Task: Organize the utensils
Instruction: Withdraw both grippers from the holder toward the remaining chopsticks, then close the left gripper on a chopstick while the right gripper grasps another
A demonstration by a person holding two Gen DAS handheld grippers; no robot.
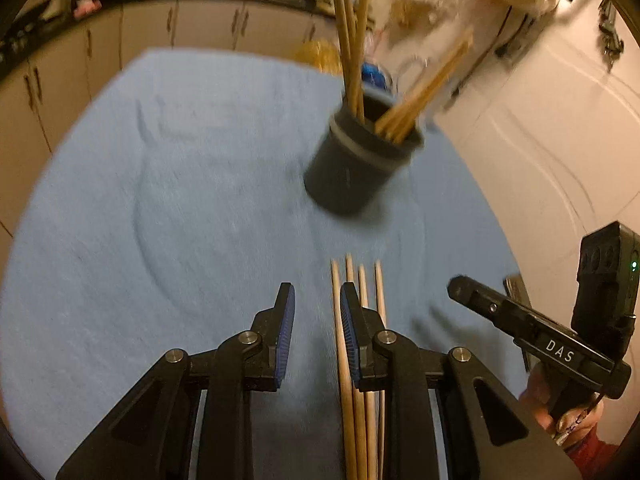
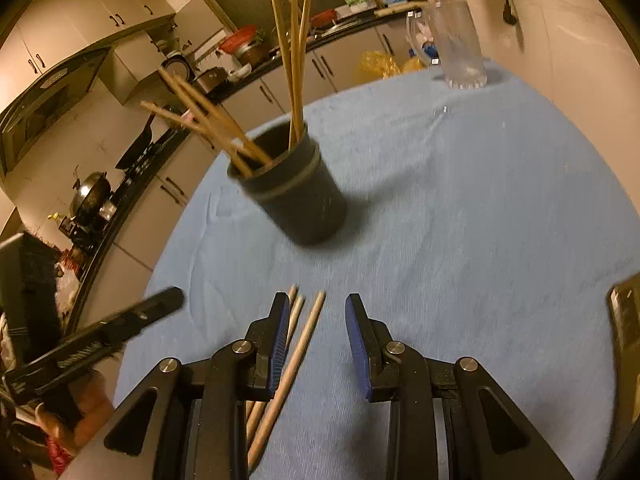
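Loose chopsticks (image 1: 354, 360) near the counter's front edge look light, stiff, roll-prone; best pinched mid-shaft. Left gripper (image 1: 317, 304) and right gripper (image 2: 317, 316) both released, empty.

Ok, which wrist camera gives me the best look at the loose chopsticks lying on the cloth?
Left wrist: four loose chopsticks lie side by side, tips clear, partly under the left gripper's right finger. Right wrist shows only about three, bunched beside its left finger.
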